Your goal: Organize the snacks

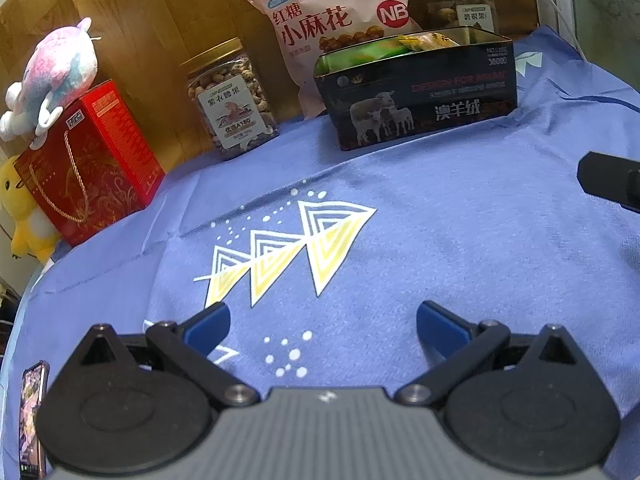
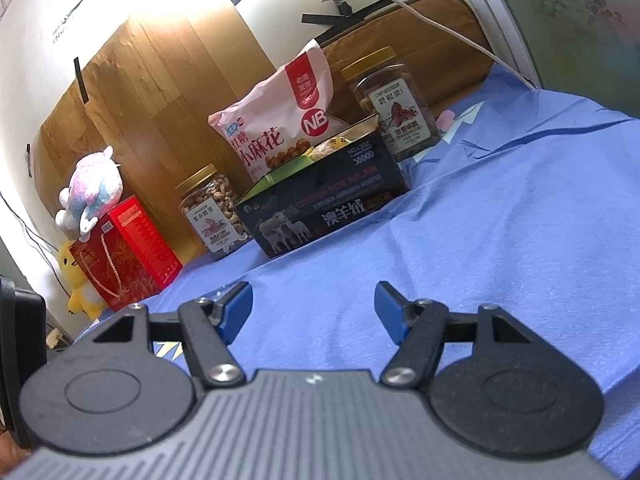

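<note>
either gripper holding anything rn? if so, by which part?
Nothing held. The left gripper and the right gripper are both open, with only the blue printed cloth showing between their blue fingertips. Snacks sit untouched by the wooden backboard.

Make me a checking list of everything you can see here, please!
Surface: blue cloth with a triangle print, nothing on its near part.
Job's things: black tin open, snack packets inside; pink snack bag behind it; two nut jars flanking.
Clutter: red gift box, pink plush on top, yellow plush beside; phone.
Grippers: left gripper open, empty; right gripper open, empty.
Cables: white cable down the wall.
Surroundings: wooden board behind.
</note>
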